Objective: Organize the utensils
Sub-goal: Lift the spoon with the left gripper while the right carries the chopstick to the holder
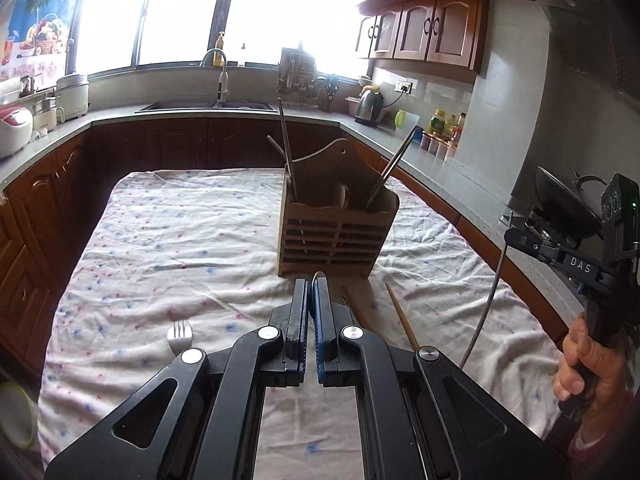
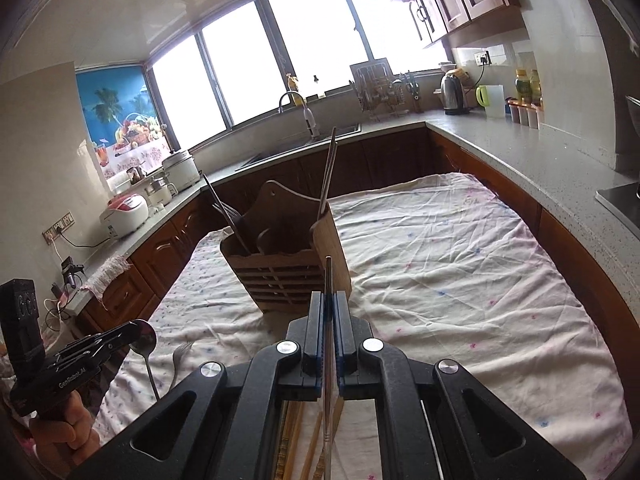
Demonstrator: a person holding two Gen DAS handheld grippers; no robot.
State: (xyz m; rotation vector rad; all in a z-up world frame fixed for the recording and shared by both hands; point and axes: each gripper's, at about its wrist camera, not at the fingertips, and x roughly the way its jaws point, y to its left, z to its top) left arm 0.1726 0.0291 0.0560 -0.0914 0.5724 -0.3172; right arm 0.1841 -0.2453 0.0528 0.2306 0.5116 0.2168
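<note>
Both grippers are carrying utensils above the table.
The left gripper (image 1: 311,285) is pinching a spoon (image 2: 145,338); the right gripper (image 2: 329,298) is clamping a metal chopstick (image 2: 328,280) near the wooden holder (image 2: 288,264).

Left gripper (image 1: 311,286) and right gripper (image 2: 329,300), both clamped, angled downward.

Bright windows (image 1: 180,12) above dark wooden cabinets (image 1: 416,28).

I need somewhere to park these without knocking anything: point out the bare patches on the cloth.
Free: the wide stretch of cloth right of the wooden utensil holder, out to the counter-side edge, and the cloth left of the holder, beyond the fork. Crowded: the near edge by the grippers, where the fork and loose wooden chopsticks lie.
</note>
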